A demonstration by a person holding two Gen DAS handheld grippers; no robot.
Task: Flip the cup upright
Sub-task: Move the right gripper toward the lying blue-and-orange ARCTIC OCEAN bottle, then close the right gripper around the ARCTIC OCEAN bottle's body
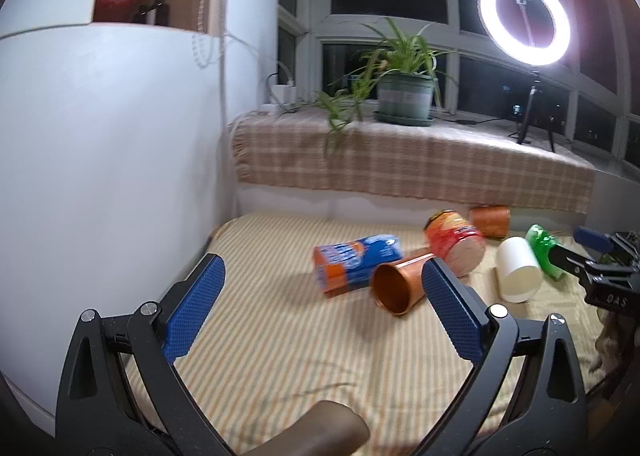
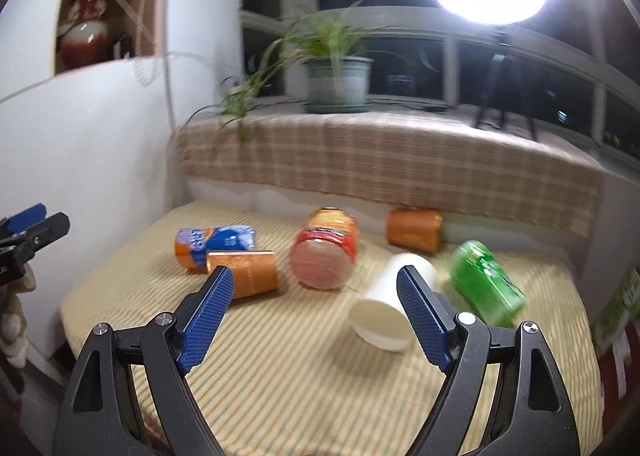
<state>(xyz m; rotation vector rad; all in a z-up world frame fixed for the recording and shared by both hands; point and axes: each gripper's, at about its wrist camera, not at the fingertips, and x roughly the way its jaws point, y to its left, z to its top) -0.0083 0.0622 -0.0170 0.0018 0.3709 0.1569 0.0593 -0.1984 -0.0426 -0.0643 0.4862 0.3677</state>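
Note:
Several cups lie on their sides on the striped table (image 1: 280, 356). A copper-orange cup (image 1: 400, 286) lies with its mouth toward me, just beyond my open left gripper (image 1: 320, 268), touching its right finger in view. It also shows in the right wrist view (image 2: 246, 272). A white paper cup (image 1: 518, 274) (image 2: 386, 310) lies with its mouth toward me, partly behind the right finger of my open right gripper (image 2: 316, 280). Both grippers are empty and above the table.
A blue-orange can (image 1: 354, 264) (image 2: 212, 242), a red-orange can (image 1: 456, 246) (image 2: 326, 250), a green can (image 1: 544, 250) (image 2: 486, 282) and another orange cup (image 1: 490, 220) (image 2: 414, 230) lie around. A cloth-covered sill with a potted plant (image 1: 404, 96) and ring light (image 1: 524, 18) is behind; white wall left.

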